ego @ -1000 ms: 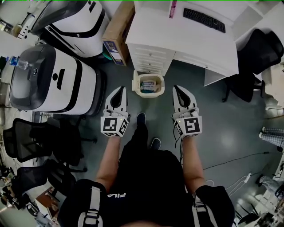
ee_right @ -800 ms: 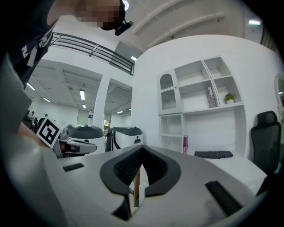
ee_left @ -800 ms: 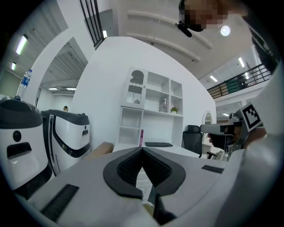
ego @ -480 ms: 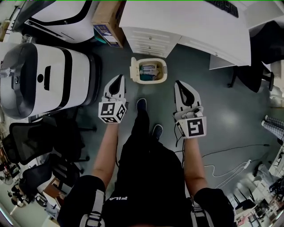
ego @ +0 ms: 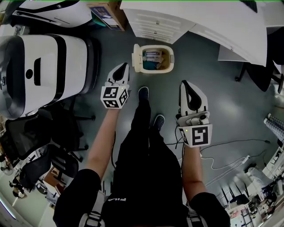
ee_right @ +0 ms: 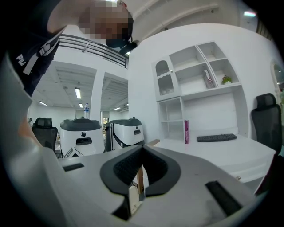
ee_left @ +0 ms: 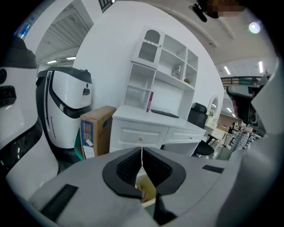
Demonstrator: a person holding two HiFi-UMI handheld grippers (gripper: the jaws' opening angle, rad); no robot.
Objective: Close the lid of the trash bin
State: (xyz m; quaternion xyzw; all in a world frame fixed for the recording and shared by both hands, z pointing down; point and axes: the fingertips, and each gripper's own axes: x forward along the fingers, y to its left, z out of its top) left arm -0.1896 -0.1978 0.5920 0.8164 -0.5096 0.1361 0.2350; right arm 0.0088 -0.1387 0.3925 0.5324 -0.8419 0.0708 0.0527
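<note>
The cream trash bin (ego: 165, 68) stands open on the grey floor in front of the white drawers, its lid (ego: 136, 57) upright on the left side and litter inside. My left gripper (ego: 124, 67) is shut and empty, its tips just below and left of the lid, apart from it. In the left gripper view the shut gripper (ee_left: 142, 150) points at the drawers, with the bin (ee_left: 147, 191) showing under it. My right gripper (ego: 186, 84) is shut and empty, further back and to the right of the bin. The right gripper view has this gripper (ee_right: 142, 149) pointing level at the desk.
A white desk with drawers (ego: 177, 22) stands behind the bin. Two large white-and-black machines (ego: 40, 66) and a cardboard box (ego: 104, 9) are to the left. Office chairs (ego: 26, 133) stand at the lower left, cables (ego: 222, 155) lie at the right. The person's shoes (ego: 143, 93) are near the bin.
Both grippers have sunk towards the floor. The left one has come closer to the bin's lid side; the right one has dropped back and to the right. Both stayed shut.
</note>
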